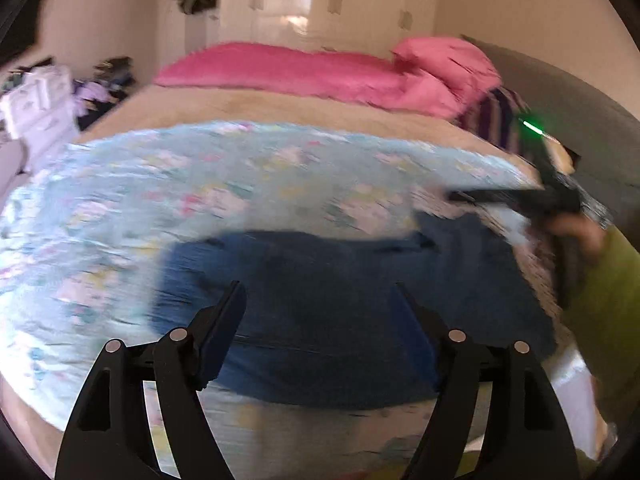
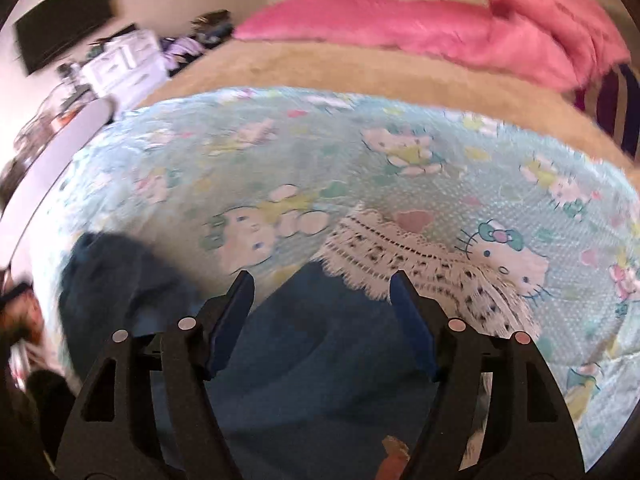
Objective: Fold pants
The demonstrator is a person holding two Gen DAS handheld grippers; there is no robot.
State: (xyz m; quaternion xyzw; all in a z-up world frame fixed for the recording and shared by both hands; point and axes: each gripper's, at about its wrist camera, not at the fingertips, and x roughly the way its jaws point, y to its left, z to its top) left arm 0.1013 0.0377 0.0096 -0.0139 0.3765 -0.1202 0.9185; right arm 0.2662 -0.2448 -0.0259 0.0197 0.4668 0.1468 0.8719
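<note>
Between folds: jeans (image 1: 340, 320) lie on bed (image 1: 280, 112), both grippers' jaws apart, empty (heavy blur); next, regrasp an edge.

Both feeds are motion-smeared for me, left wrist worse: the patterned blanket (image 1: 248, 184) streaks sideways there. Daylight is soft and warm, with glare off the glossy wardrobe doors (image 1: 296, 8) at the back. Heavy fisheye bending and black vignette at the corners. Only the gripper fingers (image 2: 224, 320) stay sharp, and the denim (image 2: 320, 360) below them is dim.
</note>
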